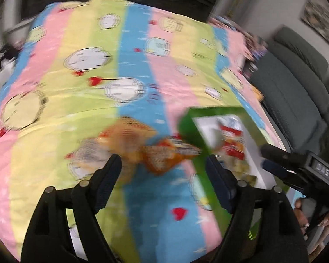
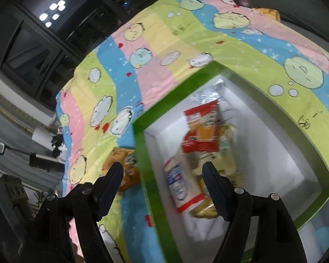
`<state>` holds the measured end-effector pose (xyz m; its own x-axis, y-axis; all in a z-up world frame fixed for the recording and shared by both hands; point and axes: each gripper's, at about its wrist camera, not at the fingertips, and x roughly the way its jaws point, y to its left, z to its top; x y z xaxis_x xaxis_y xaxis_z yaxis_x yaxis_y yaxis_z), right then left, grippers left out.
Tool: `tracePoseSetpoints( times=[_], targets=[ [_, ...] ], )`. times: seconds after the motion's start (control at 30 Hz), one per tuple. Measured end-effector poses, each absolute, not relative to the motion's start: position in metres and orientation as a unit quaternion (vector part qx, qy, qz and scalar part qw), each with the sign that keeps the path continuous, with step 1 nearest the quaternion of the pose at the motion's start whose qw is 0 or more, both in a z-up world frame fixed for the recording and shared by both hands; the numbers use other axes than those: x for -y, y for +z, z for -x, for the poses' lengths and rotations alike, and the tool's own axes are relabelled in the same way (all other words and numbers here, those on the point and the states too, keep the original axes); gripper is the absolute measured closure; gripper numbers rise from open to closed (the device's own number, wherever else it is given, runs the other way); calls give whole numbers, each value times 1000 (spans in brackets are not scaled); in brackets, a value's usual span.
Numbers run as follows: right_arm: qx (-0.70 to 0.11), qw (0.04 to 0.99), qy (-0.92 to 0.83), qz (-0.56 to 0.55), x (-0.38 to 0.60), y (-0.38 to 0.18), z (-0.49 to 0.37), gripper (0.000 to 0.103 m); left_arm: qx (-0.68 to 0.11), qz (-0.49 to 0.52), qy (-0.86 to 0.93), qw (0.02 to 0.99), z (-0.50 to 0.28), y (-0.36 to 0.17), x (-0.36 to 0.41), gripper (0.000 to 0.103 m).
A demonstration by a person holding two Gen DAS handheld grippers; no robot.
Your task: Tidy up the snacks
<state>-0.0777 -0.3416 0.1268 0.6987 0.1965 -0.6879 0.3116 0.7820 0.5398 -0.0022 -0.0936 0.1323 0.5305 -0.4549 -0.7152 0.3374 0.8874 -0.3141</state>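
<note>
Snack packets [image 2: 199, 131] lie inside our green box [image 2: 140, 153] on the striped bedspread [image 2: 142, 43]; orange packets [image 1: 142, 149] sit just left of the box. Our left claw [image 1: 164, 164] and right claw [image 2: 162, 173] both stand released, grasping nothing

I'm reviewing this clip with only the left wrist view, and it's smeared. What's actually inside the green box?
Observer: In the right wrist view, a red packet lies on top inside the green box, with a white-and-blue packet nearer the camera.
Operator: Anything under those?
Observer: Yellowish packets lie beneath them.
Operator: Is the right gripper holding anything?
Observer: No. The right gripper hangs open over the box, with nothing between its jaws.
</note>
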Motion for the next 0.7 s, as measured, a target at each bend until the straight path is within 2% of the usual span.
tracePoseSetpoints(
  times=[0.17,0.33,0.5,0.7],
  targets=[
    [-400,869,-13,-290,307,138,62,21,-417,85,-156,891,4,124,34,23],
    [-444,863,22,-240,258,140,16,21,-437,118,-123,883,2,108,-7,23],
    [-509,820,64,-255,213,117,-42,21,-444,140,-113,878,0,99,-28,20],
    [-550,809,-6,-206,179,83,-91,21,-450,153,-107,873,0,91,-39,16]
  ],
)
